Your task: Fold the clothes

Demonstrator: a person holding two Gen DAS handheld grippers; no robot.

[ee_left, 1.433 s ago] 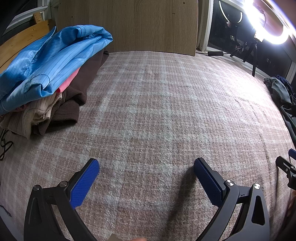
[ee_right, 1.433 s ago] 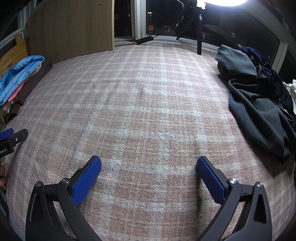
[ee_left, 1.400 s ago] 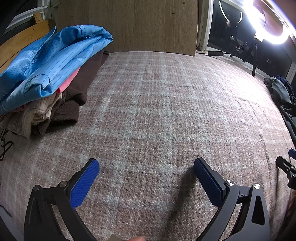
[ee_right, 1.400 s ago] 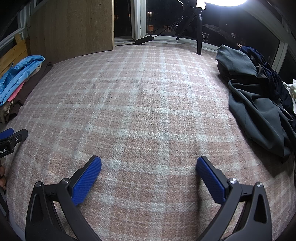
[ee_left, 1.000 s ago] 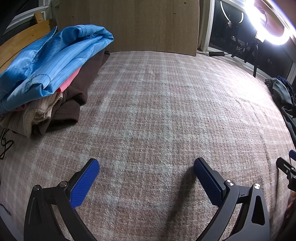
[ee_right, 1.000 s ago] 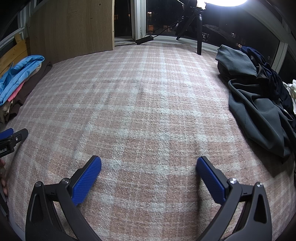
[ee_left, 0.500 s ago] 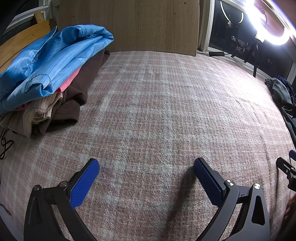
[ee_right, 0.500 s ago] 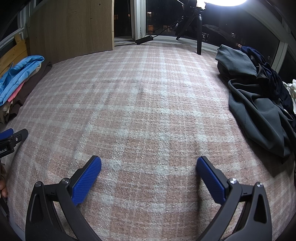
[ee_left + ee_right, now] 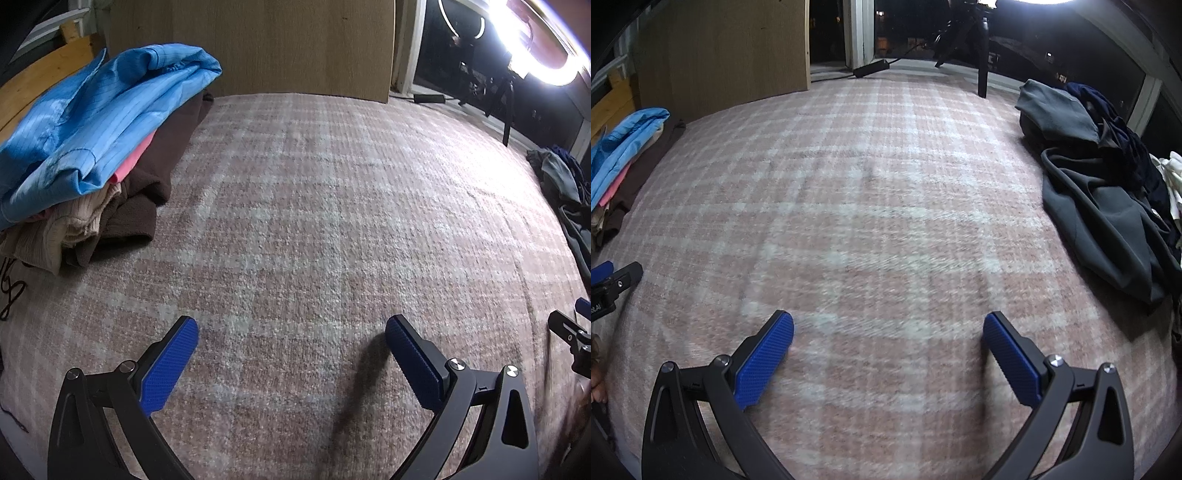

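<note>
Both the left gripper [image 9: 291, 332] and right gripper [image 9: 888, 328] hang with jaws wide apart over the bare plaid blanket [image 9: 879, 206]. The dark clothes [image 9: 1108, 192] lie along its right edge, well apart from the grippers; a folded stack [image 9: 88, 155] sits at the far left corner.

Surface: pink-and-white plaid blanket [image 9: 314, 206], bare across the middle.
Left gripper [image 9: 291, 332]: low in frame, blue pads spread wide, nothing between them, just above the blanket.
Folded stack [image 9: 85, 184]: far left; blue garment [image 9: 99, 122] on top, pink, beige and brown layers beneath.
Dark clothes [image 9: 565, 192]: heaped at right edge, unfolded.
Right gripper [image 9: 574, 332]: only a tip visible at right edge; jaw state unclear.
Background: wooden panel [image 9: 258, 44], ring light [image 9: 535, 51] upper right.
</note>
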